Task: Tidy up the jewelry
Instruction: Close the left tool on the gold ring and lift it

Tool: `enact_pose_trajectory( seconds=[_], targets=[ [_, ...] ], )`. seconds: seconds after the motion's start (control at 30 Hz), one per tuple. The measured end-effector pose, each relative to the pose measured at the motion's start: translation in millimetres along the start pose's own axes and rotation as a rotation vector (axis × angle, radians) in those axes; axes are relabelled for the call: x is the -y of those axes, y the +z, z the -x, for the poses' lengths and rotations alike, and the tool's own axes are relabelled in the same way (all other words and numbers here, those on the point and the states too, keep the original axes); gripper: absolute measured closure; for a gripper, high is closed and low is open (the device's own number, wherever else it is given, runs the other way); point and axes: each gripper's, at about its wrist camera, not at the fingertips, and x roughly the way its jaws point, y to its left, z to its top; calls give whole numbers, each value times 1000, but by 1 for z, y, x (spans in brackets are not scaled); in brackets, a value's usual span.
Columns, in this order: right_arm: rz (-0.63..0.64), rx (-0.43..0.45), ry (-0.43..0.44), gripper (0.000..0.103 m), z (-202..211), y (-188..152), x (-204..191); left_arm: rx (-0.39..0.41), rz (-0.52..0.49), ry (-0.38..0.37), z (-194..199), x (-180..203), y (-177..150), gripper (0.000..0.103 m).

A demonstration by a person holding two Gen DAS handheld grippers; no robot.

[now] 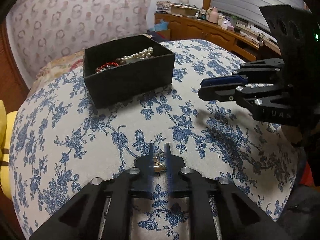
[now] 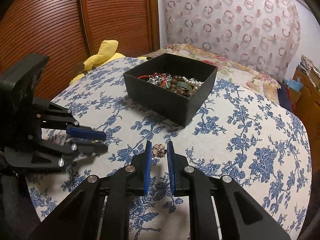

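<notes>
Nearby, black box (image 2: 170, 98) — right gripper (image 2: 159, 150) flanking brooch (image 2: 159, 150)

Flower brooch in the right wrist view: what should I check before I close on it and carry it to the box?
1. Right gripper open: ok, a clear gap between the blue pads.
2. Flower brooch lined up: ok, it lies on the floral cloth between the fingertips.
3. Fingers low enough to pinch the flat brooch: cannot tell.
4. Left gripper out of the way: ok, off to the left, shut on a small metal piece.
5. Black box ready: ok, open top, with beads and pearls already inside.
</notes>
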Motion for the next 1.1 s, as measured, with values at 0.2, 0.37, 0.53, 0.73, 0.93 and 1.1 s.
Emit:
enact_pose_trajectory(
  seconds=[0.2,0.37,0.53,0.73,0.93,1.1],
  targets=[
    [4,11,-3,86,0,7,1,12,8,9,3,-7,6,103],
    [4,3,-5,86,-3,5,1,12,36,0,10,-11,5,101],
    [2,0,-5,86,-3,3,0,-10,-2,3,12,-2,-6,84],
    [0,3,-9,86,-2,3,0,-20,-37,4,10,4,-10,67],
    [6,2,-9,86,1,3,0,-31,-82,4,2,12,-9,83],
    [3,-5,-9,86,0,2,1,-25,-71,0,2,11,-7,93]
  ],
)
